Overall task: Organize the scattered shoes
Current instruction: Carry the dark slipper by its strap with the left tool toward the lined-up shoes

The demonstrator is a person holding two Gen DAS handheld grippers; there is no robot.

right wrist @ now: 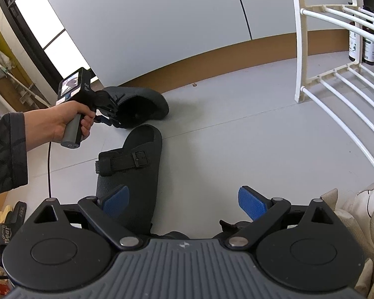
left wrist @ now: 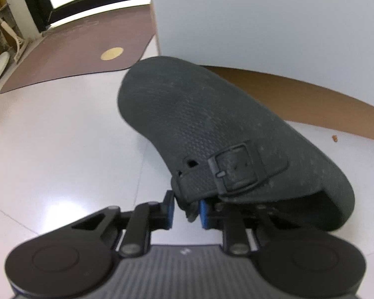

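A black clog with a buckle strap fills the left wrist view, tipped on its side. My left gripper is shut on the edge of its opening beside the strap. In the right wrist view the same clog hangs from the left gripper, held by a person's hand. The matching black clog lies upright on the grey floor below it. My right gripper is open above the floor, its left blue pad over that clog's toe, holding nothing.
A white shoe rack stands at the right with bottles behind it. A beige sneaker sits at the lower right. A brown doormat lies by the door. A grey wall with a brown baseboard runs behind.
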